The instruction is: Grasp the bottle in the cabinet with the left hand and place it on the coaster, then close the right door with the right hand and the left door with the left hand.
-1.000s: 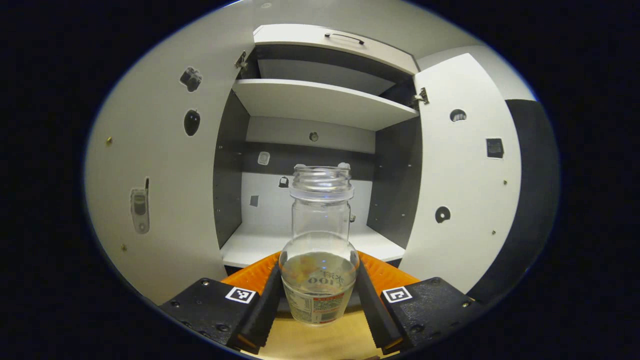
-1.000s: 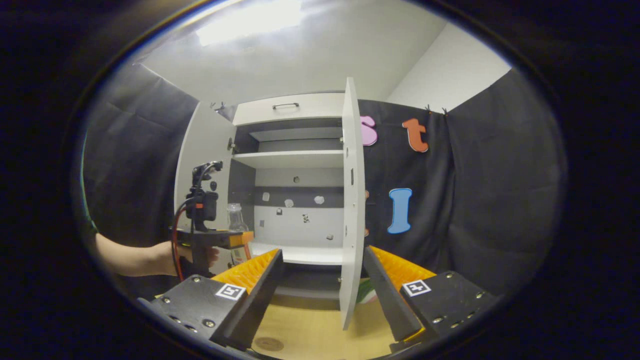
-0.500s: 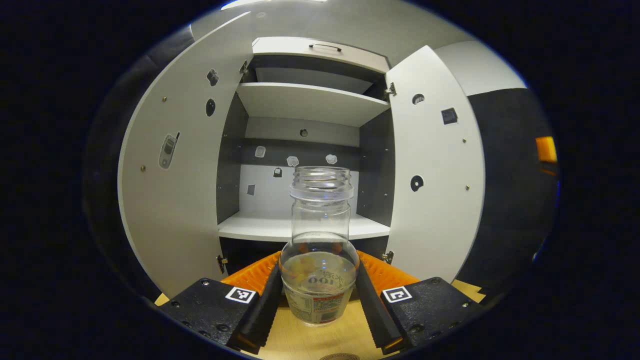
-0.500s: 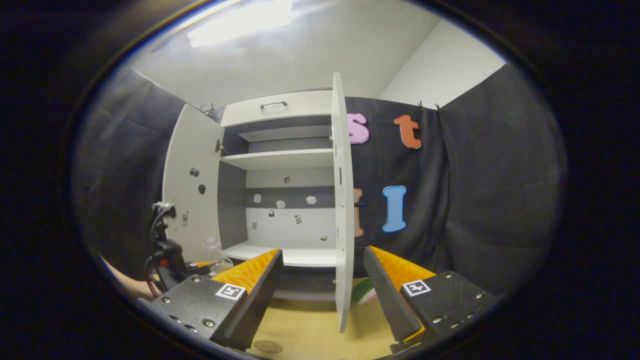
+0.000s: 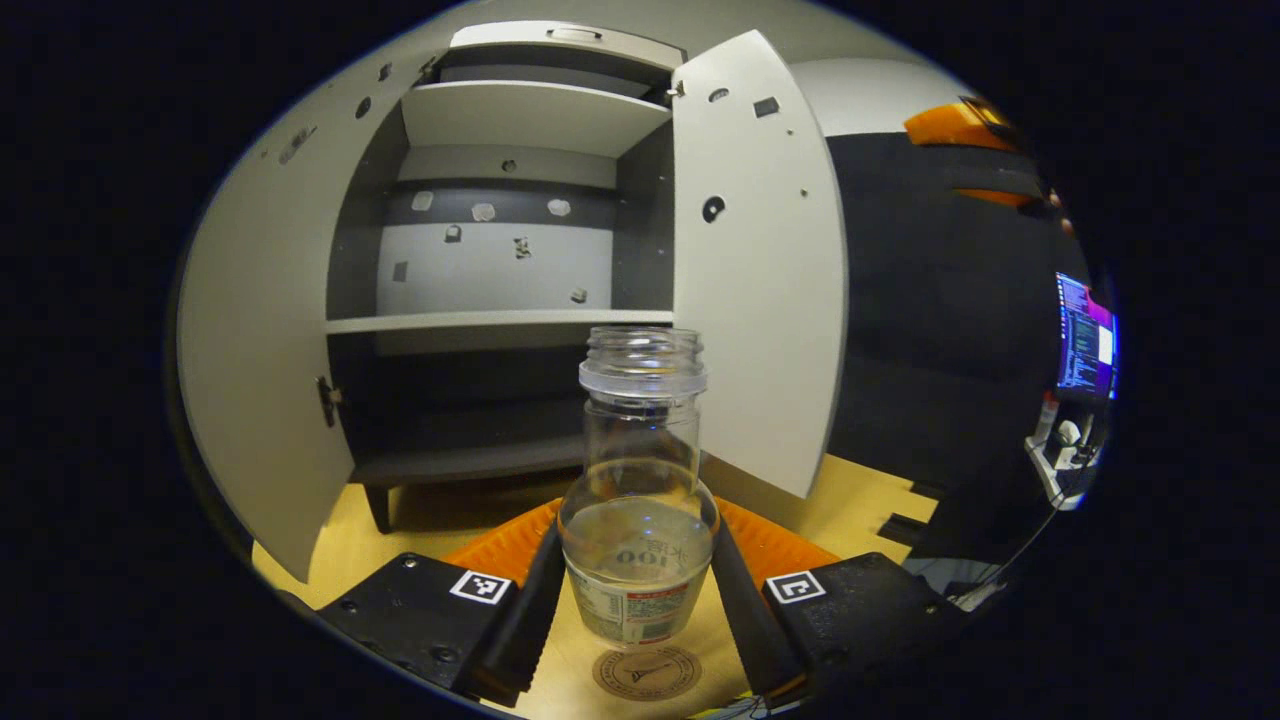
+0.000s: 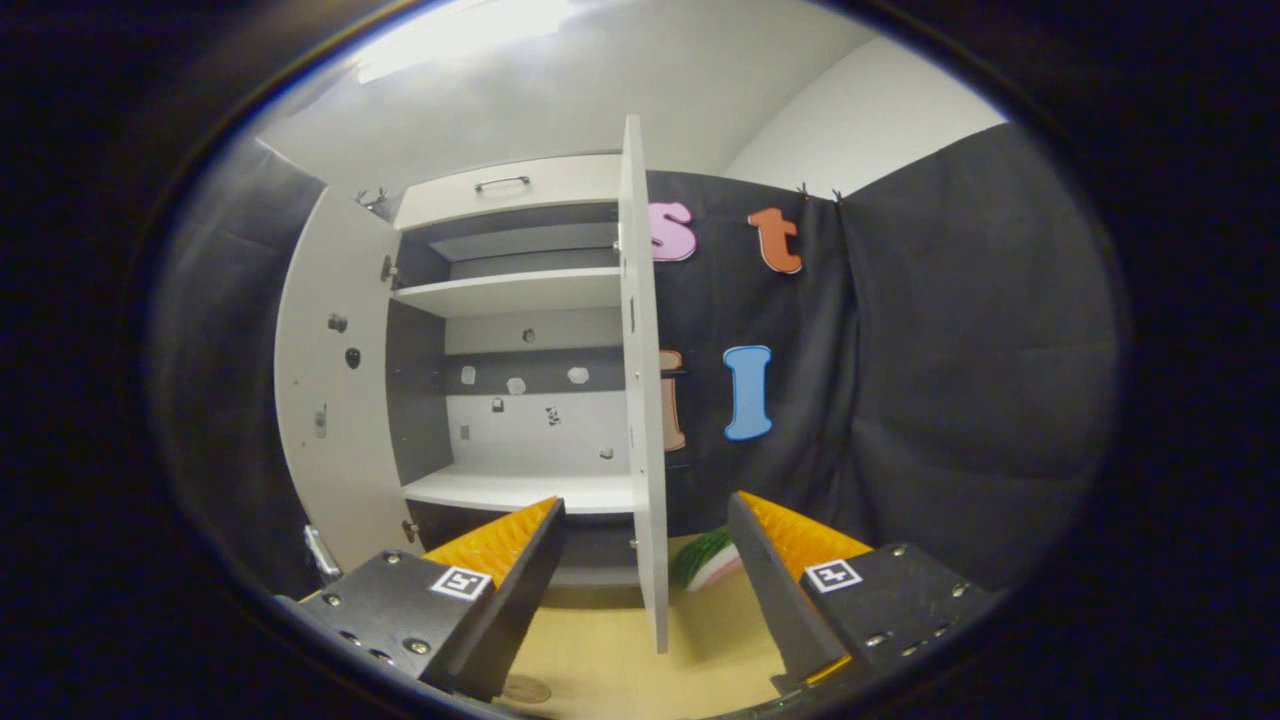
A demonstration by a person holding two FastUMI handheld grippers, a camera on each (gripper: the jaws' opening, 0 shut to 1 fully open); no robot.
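The left tongs pinch the bottle just above the coaster; the right tongs are spread. Released off-centre, the bottle may tip.

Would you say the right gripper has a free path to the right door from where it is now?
Probably yes: the right gripper is open, and the right door stands edge-on just ahead between its fingers, with nothing between them.

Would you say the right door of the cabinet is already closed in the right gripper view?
No, the right door stands wide open, edge-on to the camera, with the cabinet shelves exposed beside it.
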